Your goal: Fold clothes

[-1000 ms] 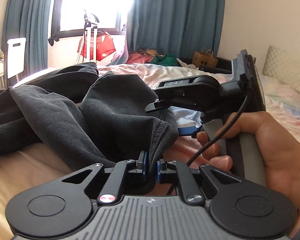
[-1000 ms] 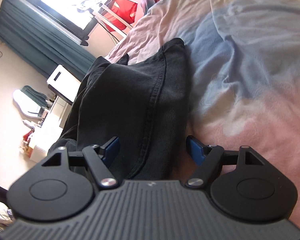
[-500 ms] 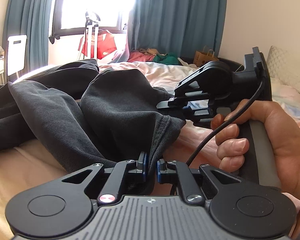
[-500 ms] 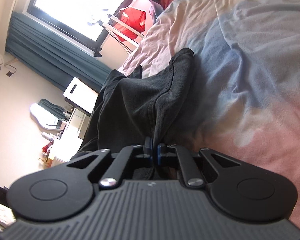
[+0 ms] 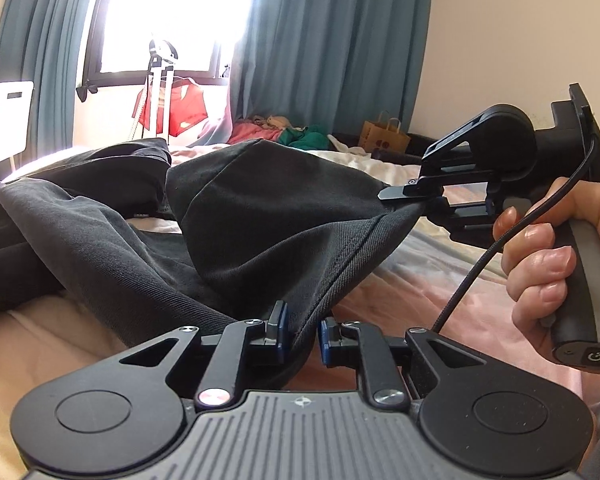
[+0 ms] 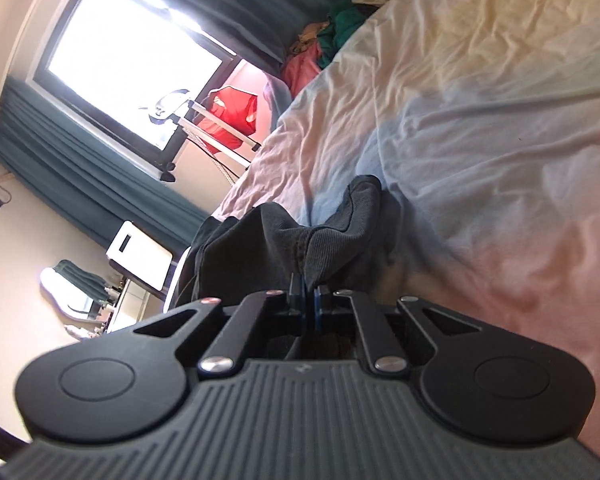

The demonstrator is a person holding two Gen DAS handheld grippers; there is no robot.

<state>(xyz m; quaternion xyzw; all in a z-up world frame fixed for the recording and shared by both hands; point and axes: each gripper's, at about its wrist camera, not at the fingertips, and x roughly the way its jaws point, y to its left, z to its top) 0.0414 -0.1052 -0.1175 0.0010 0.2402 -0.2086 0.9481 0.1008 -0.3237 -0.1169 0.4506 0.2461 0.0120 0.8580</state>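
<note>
Charcoal denim garment (image 5: 260, 216): hem stretched taut between your two grippers, the rest heaped on the pastel bedsheet (image 6: 480, 128).
Left gripper (image 5: 300, 334): your blue-padded jaws pinch one hem corner.
Right gripper (image 6: 307, 300): your jaws clamped on the other corner.
Brown paper bag (image 5: 384, 140): contents not visible.

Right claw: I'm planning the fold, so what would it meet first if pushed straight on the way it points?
Its own load: the right claw is shut on the dark trousers, bunched right ahead. Beyond them lies the bedsheet, though depth is unclear.
</note>
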